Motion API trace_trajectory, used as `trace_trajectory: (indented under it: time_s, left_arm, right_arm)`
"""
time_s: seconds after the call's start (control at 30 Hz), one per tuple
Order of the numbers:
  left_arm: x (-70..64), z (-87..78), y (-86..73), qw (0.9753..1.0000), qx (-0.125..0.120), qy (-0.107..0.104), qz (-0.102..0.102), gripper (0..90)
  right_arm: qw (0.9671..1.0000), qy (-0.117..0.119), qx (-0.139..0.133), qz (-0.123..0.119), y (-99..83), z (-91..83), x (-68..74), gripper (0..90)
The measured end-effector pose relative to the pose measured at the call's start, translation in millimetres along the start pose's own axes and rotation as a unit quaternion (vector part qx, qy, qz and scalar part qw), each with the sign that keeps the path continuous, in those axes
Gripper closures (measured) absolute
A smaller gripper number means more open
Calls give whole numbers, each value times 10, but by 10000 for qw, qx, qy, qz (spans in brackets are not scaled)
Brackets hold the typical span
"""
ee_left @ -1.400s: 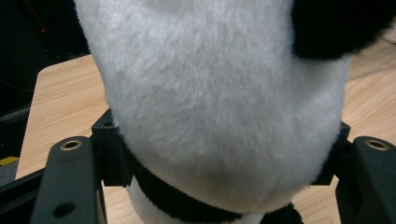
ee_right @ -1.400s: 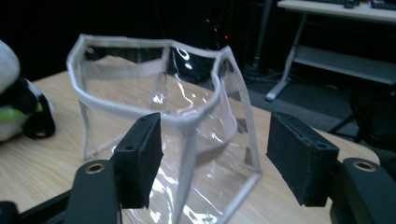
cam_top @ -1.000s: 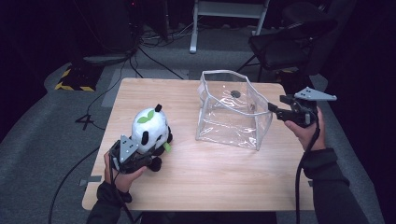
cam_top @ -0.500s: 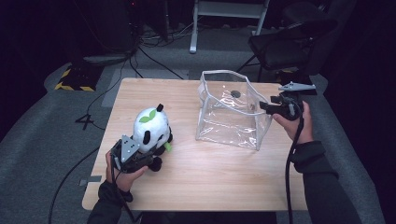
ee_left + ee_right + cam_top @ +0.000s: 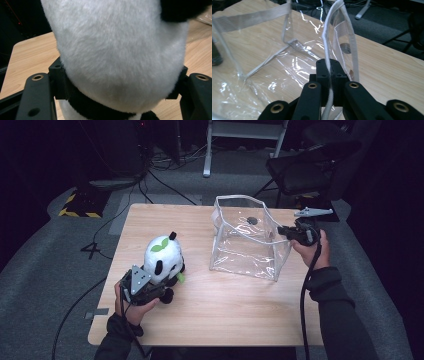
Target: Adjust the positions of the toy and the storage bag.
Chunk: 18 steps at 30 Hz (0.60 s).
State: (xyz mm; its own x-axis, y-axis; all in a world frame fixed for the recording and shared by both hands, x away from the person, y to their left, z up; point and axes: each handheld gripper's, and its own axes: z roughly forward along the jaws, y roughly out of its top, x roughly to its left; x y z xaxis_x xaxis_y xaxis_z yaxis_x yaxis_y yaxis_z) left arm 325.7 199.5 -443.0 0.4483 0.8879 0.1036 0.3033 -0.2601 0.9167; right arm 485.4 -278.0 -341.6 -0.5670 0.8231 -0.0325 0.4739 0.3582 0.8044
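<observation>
Left gripper [image 5: 161, 289] squeezes the white-and-black plush panda [image 5: 163, 257] on the wooden table [image 5: 225, 310].
Right gripper [image 5: 331, 72] pinches the clear plastic bag's [image 5: 245, 242] white rim.

A black-and-white plush panda [image 5: 162, 261] with a green leaf on its head sits upright at the near left of the light wooden table [image 5: 235, 315], its white fur squeezed between two black jaws. To its right, toward the far right of the table, stands a clear plastic bag [image 5: 247, 240] with white-trimmed edges, mouth open upward, its right rim pinched.
</observation>
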Motion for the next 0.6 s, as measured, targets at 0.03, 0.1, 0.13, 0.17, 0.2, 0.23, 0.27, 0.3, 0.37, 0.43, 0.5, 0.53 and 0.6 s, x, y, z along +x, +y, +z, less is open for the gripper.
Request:
trace_trajectory:
  time_s: [0.03,0.1,0.13,0.17,0.2,0.23,0.27,0.3,0.37,0.43,0.5,0.53,0.6]
  left_arm:
    - [-1,1,1,10000,3,4,-4,288]
    - [-1,2,1,10000,3,8,-1,288]
    - [-1,2,0,10000,0,5,-10,289]
    - [-1,2,-1,10000,-2,6,-16,288]
    - [-2,3,-2,10000,-4,11,-18,288]
    - [-4,3,-1,10000,-2,17,-21,288]
    - [-6,4,-1,10000,-7,23,-17,288]
    - [-8,5,-2,10000,-10,17,-20,288]
    - [-6,7,1,10000,-4,20,-22,288]
    - [-8,11,2,10000,-4,21,-30,288]
    - [-11,13,4,10000,0,21,-28,288]
    - [-12,14,4,10000,1,20,-29,288]
    - [-12,16,5,10000,1,21,-32,288]
  right_arm:
    - [10000,60,-3,-46,-4,-8,16,880]
    - [9998,166,-38,-144,-16,-26,58,880]
    - [9996,207,-57,-186,-23,-39,84,880]
    - [9993,258,-80,-256,-30,-55,109,880]
    - [9986,322,-182,-374,-53,-103,166,880]
    - [9986,322,-182,-374,-53,-103,166,880]
    - [9982,354,-238,-419,-67,-128,192,880]
    - [9977,402,-282,-462,-80,-156,216,880]
    - [9967,481,-347,-551,-109,-209,252,880]
    - [9955,645,-369,-595,-153,-281,294,880]
    - [9950,710,-356,-609,-169,-306,305,880]
    - [9944,796,-343,-612,-186,-328,316,880]
    - [9928,977,-293,-626,-214,-366,345,880]
